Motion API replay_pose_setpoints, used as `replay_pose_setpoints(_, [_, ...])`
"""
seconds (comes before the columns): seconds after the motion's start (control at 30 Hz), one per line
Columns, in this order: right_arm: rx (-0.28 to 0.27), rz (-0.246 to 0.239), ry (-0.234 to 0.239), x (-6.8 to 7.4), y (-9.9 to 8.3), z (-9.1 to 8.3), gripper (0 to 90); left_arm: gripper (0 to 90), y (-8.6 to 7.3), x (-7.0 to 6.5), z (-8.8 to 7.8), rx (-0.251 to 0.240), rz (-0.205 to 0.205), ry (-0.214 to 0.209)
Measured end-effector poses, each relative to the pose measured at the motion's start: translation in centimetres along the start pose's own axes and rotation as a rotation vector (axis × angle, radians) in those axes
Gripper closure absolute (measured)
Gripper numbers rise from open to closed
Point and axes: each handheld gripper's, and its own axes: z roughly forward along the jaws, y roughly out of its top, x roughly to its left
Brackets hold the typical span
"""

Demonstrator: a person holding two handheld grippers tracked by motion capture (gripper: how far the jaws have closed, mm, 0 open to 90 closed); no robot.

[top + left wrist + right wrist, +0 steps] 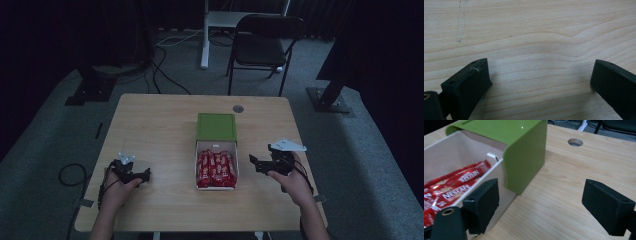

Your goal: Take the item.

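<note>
The left gripper point(141, 174) is held low over the wooden table point(150, 125) near its front left corner, jaws spread wide with nothing between them; in the left gripper view point(537, 80) bare wood grain is seen across the gap. The right gripper point(256, 163) is held just to the right of the white tray point(216, 145), its jaws likewise set wide apart and empty. In the right gripper view point(540, 202) the tray's white wall point(499, 182) is seen close behind the nearer jaw, though contact cannot be told, and the other jaw stands over bare table. The tray is drawn partly out of a green sleeve point(216, 127) at the middle of the table, and red sachets point(216, 169) marked Nescafe are packed side by side in its exposed part. A round cable hole point(238, 108) is cut in the tabletop beyond the sleeve. A black folding chair point(265, 45) stands on the carpet behind the table.
</note>
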Motion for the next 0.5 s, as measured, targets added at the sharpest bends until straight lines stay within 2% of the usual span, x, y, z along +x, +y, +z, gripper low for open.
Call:
replay_pose_setpoints(0.17, [-0.014,-0.013,0.031,1.1,0.7,0.0,14.0,3.2,0.0,0.0,0.0,0.000,0.000,0.000])
replay_pose_setpoints(0.5, [-0.019,-0.035,0.060,2.9,1.7,0.6,14.0,3.2,0.0,0.0,0.0,0.000,0.000,0.000])
